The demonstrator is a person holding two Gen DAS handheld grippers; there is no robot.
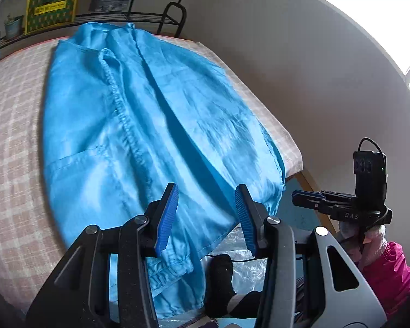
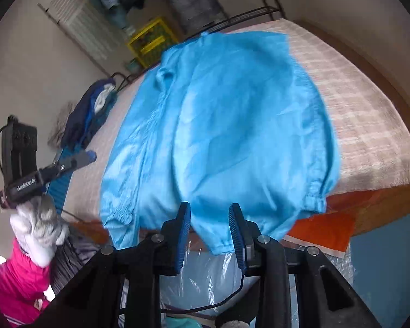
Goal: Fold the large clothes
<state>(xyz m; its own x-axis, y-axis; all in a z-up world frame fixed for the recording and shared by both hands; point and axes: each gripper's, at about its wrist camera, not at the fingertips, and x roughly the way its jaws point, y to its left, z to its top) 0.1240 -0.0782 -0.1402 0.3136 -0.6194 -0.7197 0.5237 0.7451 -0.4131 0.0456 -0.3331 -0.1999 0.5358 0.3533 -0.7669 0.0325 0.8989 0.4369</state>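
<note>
A big blue jacket [image 1: 139,125] is spread out on a bed [image 1: 16,142]. The bed is covered with a pink and white checked sheet. The jacket's collar is at the far end, near a dark metal rack [image 1: 150,16]. Its bottom edge hangs a little over the near side of the bed. A stretchy cuff [image 2: 315,201] is seen at the near right corner of the jacket.

The left tool [image 1: 205,216] is held above the near edge of the jacket. Its blue pads [image 1: 168,216] are set apart, and nothing is held between them. The cloth is only seen behind the gap.

The right tool [image 2: 209,235] is held above the jacket's bottom edge too. Its jaws are partly open, and nothing is gripped between its blue pads [image 2: 183,235]. The cloth is not pinched.

In the left wrist view, the right tool is seen from the side, off to the right of the bed. It is held by a hand in a white glove [image 2: 39,228], with a bright pink sleeve [image 2: 16,281] below it.

A yellow crate [image 2: 151,41] is seen behind the bed by the wall. A dark pile of clothes [image 2: 88,109] is lying at the left side of the bed. Clear plastic [image 2: 202,276] is seen under the tools, below the edge of the bed.
</note>
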